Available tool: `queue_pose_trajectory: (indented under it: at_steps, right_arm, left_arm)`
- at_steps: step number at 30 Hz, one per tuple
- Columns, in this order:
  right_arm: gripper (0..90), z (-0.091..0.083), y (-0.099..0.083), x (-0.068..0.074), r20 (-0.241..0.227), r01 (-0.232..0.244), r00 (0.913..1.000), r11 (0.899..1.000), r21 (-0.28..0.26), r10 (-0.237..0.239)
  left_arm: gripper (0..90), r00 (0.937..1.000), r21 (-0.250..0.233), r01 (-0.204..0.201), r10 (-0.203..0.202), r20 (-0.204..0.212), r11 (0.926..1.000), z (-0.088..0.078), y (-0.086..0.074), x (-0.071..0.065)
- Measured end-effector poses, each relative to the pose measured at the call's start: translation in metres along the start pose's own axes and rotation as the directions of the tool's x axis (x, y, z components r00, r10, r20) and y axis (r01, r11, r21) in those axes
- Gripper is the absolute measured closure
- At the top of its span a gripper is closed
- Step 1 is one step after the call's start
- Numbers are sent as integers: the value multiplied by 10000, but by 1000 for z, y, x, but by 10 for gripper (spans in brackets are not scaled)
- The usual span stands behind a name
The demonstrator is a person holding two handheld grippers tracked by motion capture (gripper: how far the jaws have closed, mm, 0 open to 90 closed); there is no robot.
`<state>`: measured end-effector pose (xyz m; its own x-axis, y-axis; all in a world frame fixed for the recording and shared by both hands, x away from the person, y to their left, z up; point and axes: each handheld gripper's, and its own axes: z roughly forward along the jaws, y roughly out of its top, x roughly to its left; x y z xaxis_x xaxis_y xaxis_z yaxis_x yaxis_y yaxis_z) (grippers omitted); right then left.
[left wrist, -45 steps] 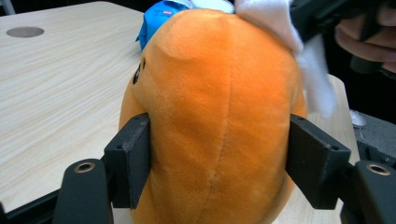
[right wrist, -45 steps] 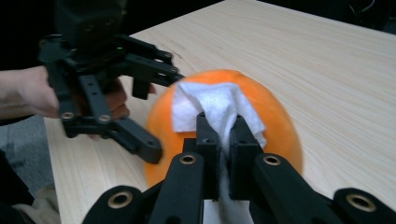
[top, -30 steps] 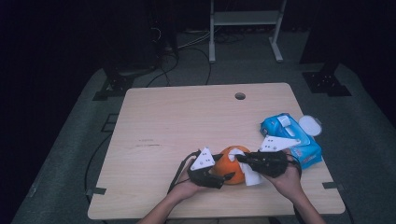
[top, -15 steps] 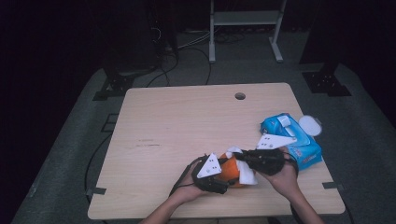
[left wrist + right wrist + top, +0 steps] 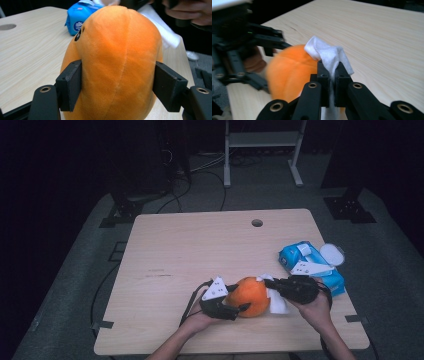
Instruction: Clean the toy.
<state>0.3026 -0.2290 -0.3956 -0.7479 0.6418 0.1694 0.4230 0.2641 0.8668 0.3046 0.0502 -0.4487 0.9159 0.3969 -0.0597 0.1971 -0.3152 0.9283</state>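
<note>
Both clamped | left gripper: orange plush | right gripper: white wipe

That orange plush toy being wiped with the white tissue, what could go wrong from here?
The left gripper squeezes the orange plush toy only at its sides; being soft and rounded, it might slip or twist out when rubbed. The right gripper pinches the white wipe by a thin fold, which could pull loose. The blue wipes pack lies near the table edge, behind the right hand; a nudge might push it off.

Dim high view, dark surroundings; gripper views brighter (motion blur on the right one).
</note>
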Motion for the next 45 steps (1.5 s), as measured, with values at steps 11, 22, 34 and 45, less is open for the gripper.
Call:
queue_pose_trajectory:
  at_steps: [11, 22, 34, 45]
  right_arm:
    - [849, 2, 5, 6, -623, 77, 9980, 9998, -196, -89]
    - [850, 8, 12, 25, -1434, 368, 9889, 9992, -163, -387]
    - [848, 1, 5, 7, -443, 392, 9982, 9992, -79, -395]
    - [848, 2, 5, 7, -449, 385, 9983, 9993, 14, -384]
  left_arm:
    - [296, 9997, -55, 249, -249, -5, 9997, 0, 0, 1]
    - [293, 9999, -39, 156, -156, 24, 9999, 2, 0, 0]
    - [308, 9997, 104, -215, 214, 152, 9997, 2, 3, -4]
    - [67, 9978, 310, -294, 275, 605, 9991, 12, -11, 9]
